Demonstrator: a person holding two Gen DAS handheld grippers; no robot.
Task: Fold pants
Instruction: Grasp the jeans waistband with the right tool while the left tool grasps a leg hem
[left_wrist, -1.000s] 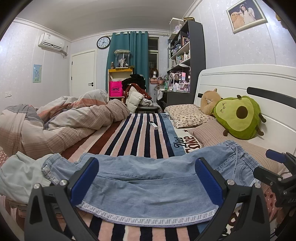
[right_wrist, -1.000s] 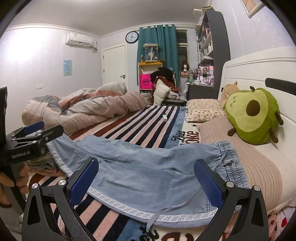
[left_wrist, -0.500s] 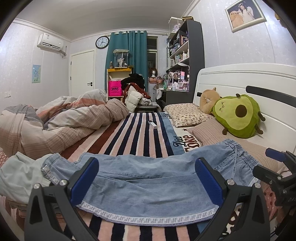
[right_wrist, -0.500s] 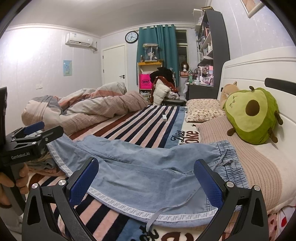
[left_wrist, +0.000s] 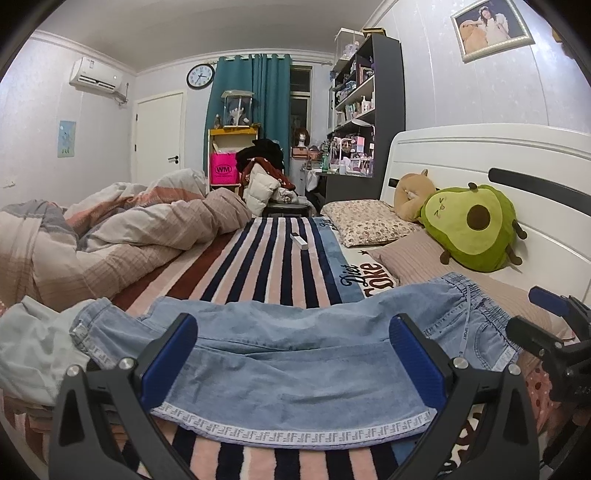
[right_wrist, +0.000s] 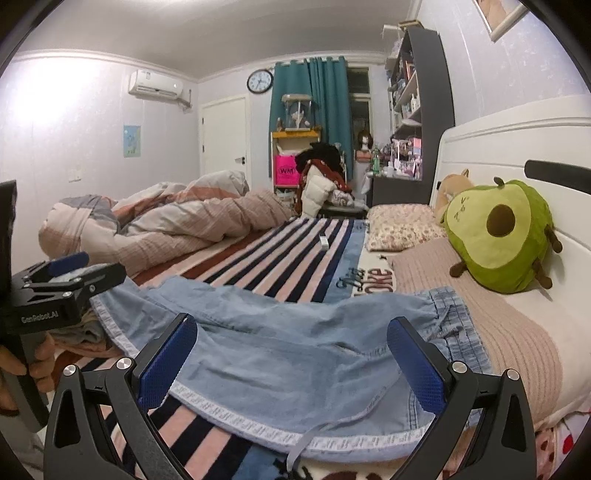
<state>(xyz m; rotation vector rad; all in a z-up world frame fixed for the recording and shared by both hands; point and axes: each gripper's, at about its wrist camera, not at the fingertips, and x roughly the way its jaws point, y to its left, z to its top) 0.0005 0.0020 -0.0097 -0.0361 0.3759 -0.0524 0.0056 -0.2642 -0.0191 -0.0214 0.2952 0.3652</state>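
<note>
The pants (left_wrist: 295, 354) lie flat on the bed (left_wrist: 273, 266), spread across the striped blanket (left_wrist: 258, 258). Their long axis runs crosswise to both tools: the waistband (left_wrist: 476, 317) sits toward the headboard side on the right, and the leg ends trail off to the left over a pile of other clothes (left_wrist: 33, 343).

The left tool (left_wrist: 291, 362) is spread wide and holds nothing; it hovers at the near edge of the pants, about mid-leg. The right tool (right_wrist: 291, 358) is likewise spread and empty, facing the same trimmed side seam (right_wrist: 258, 424) — but nearer the waistband, with a loose drawstring (right_wrist: 306, 439) hanging off the edge below it.

So each tool has its natural end: the right for the waist, the left for the leg cuffs, which lie further out to its left. No fold looks started yet.
</note>
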